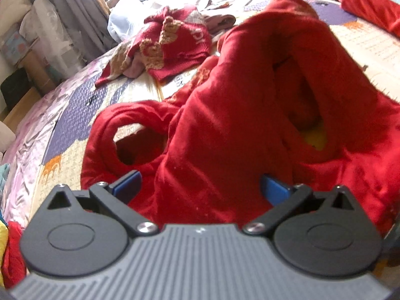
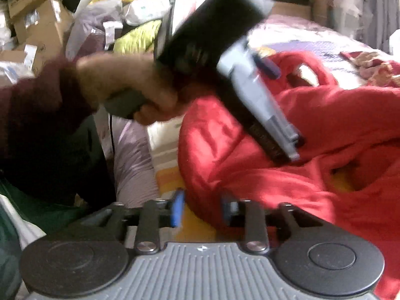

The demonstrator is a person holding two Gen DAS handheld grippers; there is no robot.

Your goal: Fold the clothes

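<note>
- Left wrist view: my left gripper (image 1: 200, 187) has its blue-padded fingers (image 1: 127, 183) spread wide apart, a raised fold of the crumpled red fleece garment (image 1: 237, 115) standing between them, not clamped. The garment fills centre and right of the frame, on the patterned quilt (image 1: 75, 115). A red knitted sweater with beige trim (image 1: 175, 47) lies at upper centre, well apart.
- Right wrist view: my right gripper (image 2: 202, 210) is parted at the garment's near edge, lower centre. My left hand (image 2: 130, 85) grips the other tool at upper left.
</note>
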